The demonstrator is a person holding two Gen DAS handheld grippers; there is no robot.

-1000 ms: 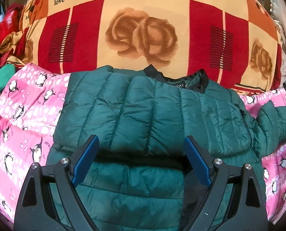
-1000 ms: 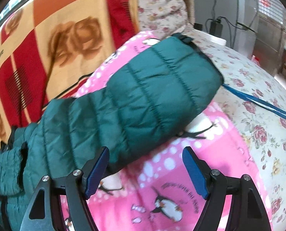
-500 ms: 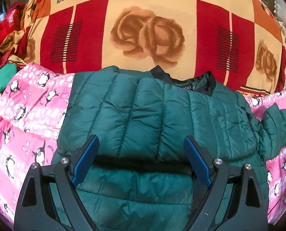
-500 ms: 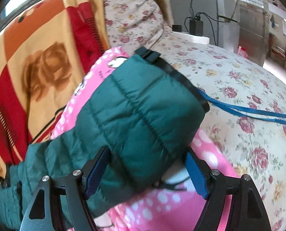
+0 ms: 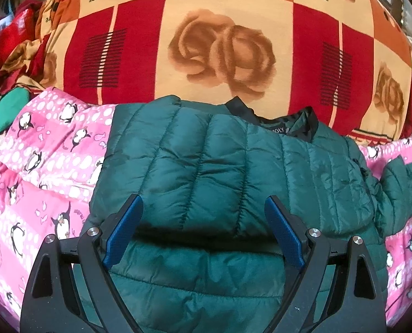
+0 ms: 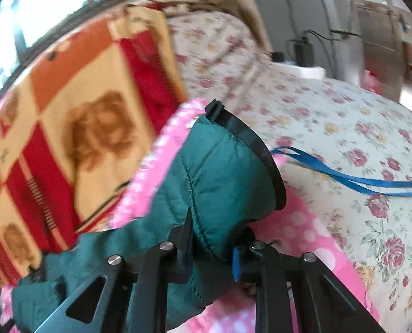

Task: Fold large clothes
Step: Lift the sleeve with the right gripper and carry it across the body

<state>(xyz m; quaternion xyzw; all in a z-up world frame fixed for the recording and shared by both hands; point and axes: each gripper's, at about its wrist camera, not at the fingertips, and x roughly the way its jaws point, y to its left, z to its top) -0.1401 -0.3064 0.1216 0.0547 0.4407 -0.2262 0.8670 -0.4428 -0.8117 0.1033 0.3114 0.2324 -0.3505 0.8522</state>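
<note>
Sleeve pinched in right tool

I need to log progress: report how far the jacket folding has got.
Done: one side of the green puffer jacket lies folded over its body. In hand: the right claw has just closed on the other sleeve. Left: fold that sleeve in; the left claw hovers open.

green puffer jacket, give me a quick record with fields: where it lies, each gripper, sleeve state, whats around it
jacket: green puffer jacket on pink penguin blanket
left gripper: left gripper open, above jacket body
right gripper: right gripper has just closed, shut on sleeve
sleeve cuff: black cuff past the fingertips
behind: rose-print blanket
beside: floral sheet, blue strap
</note>
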